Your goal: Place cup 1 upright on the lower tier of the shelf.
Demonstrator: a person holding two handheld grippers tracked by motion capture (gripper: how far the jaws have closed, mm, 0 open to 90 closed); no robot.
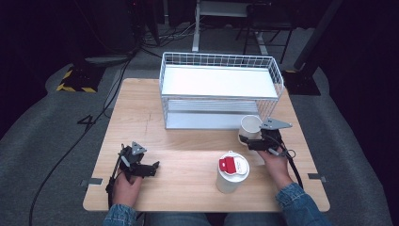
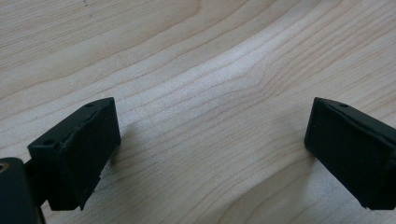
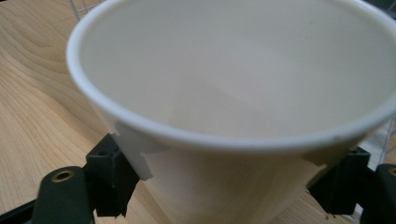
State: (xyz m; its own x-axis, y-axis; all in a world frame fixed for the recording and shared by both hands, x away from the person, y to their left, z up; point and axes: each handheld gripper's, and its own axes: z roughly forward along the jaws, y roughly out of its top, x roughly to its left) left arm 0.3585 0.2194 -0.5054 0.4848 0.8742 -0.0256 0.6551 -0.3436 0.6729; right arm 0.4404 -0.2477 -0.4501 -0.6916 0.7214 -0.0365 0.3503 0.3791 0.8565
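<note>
You held the white cup (image 1: 250, 126) pinched in the right gripper (image 1: 248, 142) at centre right, left gripper (image 1: 151, 168) fingers spread idle; advisable to keep it upright and grip lightly.

Denim sleeves (image 1: 297, 197) (black fingers (image 2: 77, 151))

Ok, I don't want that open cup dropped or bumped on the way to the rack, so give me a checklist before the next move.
1. Right gripper shut on the paper cup: ok.
2. Cup is upright and empty inside: ok.
3. Cup wall is not crushed by the fingers: cannot tell.
4. Left gripper is open, holding nothing, over bare table: ok.
5. Lidded cup stands apart from the held cup: ok.
6. White wire rack has a free top shelf: ok.
</note>
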